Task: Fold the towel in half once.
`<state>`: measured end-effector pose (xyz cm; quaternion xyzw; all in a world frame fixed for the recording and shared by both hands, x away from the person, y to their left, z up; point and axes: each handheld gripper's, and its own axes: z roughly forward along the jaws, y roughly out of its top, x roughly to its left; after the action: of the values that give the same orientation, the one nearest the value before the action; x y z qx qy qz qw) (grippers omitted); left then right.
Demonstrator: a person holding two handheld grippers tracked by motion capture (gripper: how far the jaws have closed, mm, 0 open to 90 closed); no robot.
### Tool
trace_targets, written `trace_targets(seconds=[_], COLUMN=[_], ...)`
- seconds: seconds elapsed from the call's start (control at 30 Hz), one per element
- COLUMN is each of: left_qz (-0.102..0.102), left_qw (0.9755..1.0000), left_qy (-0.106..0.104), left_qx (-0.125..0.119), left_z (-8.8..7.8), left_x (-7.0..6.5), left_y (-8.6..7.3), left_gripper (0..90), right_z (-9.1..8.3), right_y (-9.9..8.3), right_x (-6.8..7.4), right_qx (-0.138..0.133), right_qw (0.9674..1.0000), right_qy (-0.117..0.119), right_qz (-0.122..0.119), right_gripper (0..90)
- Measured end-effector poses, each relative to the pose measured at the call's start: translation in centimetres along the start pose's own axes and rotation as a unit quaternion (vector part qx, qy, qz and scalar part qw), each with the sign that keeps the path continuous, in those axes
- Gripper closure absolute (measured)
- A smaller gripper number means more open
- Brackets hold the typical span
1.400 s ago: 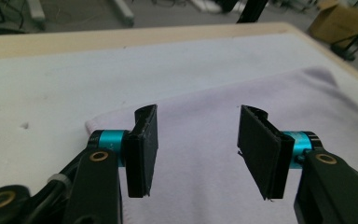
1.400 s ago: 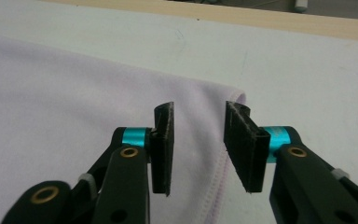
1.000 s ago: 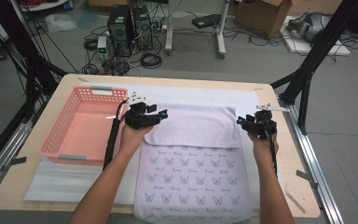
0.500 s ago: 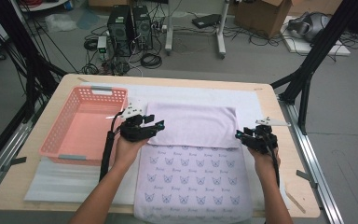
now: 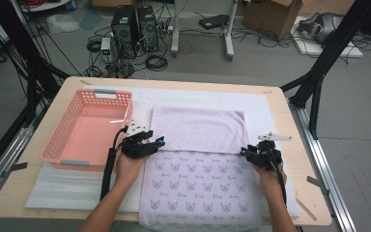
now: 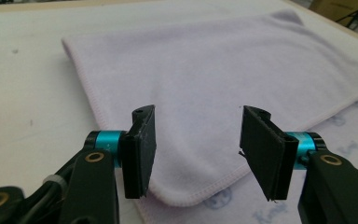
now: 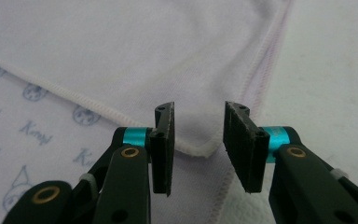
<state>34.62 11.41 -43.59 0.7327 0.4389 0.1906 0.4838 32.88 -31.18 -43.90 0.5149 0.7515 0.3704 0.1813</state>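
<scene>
A lilac towel (image 5: 200,186) with a small printed pattern lies on the table, its far part folded over as a plain flap (image 5: 198,128). My left gripper (image 5: 160,141) stands open at the flap's near left corner. In the left gripper view that rounded corner (image 6: 186,193) lies below the left gripper (image 6: 196,140), untouched. My right gripper (image 5: 244,151) is at the flap's near right corner. Its jaws have just been closing. In the right gripper view the corner (image 7: 205,150) lies in the gap of the right gripper (image 7: 198,140), and the pads do not press it.
A pink plastic basket (image 5: 96,92) stands empty at the left, close to my left hand. A white foam mat (image 5: 67,186) lies under the towel and covers most of the wooden table (image 5: 290,116). Black frame legs and cables stand beyond the table.
Both hands have drawn toward the near side and sunk lower, from beside the flap's middle to its near corners. The right jaws have narrowed. The towel lies as before.
</scene>
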Motion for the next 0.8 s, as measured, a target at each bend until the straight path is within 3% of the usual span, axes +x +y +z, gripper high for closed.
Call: trace_targets(seconds=[0.1, 0.2, 0.3, 0.43, 0.57, 0.67, 0.73, 0.8], left_qz=[-0.005, -0.009, -0.018, -0.003, 0.008, 0.016, 0.008, 0.0], left_qw=[0.9998, 0.999, 0.9984, 0.9983, 0.9974, 0.9973, 0.9977, 0.9989], left_qy=[0.009, 0.023, 0.029, 0.02, 0.03, 0.03, 0.021, 0.008], left_qx=[0.017, 0.038, 0.045, 0.054, 0.065, 0.065, 0.064, 0.046], left_z=[0.5, 0.9, 1.2, 1.3, 1.5, 1.3, 1.0, 0.1], left_x=[0.4, 0.7, 0.9, 0.6, 0.4, 0.3, 0.4, 0.5], left_y=[-0.4, -0.7, -0.9, -0.9, -0.9, -0.9, -0.9, -1.0], left_gripper=[45.2, 46.4, 50.8, 64.2, 87.7, 89.6, 89.7, 89.8], right_z=[0.4, 0.5, 0.4, 0.4, 0.3, 0.2, 0.1, -0.3], right_y=[-0.2, -0.3, -0.5, -0.6, -0.7, -0.8, -0.9, -1.0], right_x=[0.4, 0.4, 0.3, 0.2, 0.2, 0.1, 0.1, 0.1], right_qx=[0.015, 0.012, 0.009, 0.006, 0.005, 0.0, -0.003, -0.006], right_qw=[0.9998, 0.9997, 0.9999, 0.9998, 0.9997, 0.9998, 0.9997, 0.9998], right_qy=[-0.006, -0.012, -0.014, -0.019, -0.023, -0.02, -0.023, -0.019], right_qz=[-0.013, -0.016, -0.004, -0.003, -0.005, -0.004, -0.005, -0.004], right_gripper=[62.0, 63.7, 66.4, 71.8, 79.8, 85.5, 86.0, 86.0])
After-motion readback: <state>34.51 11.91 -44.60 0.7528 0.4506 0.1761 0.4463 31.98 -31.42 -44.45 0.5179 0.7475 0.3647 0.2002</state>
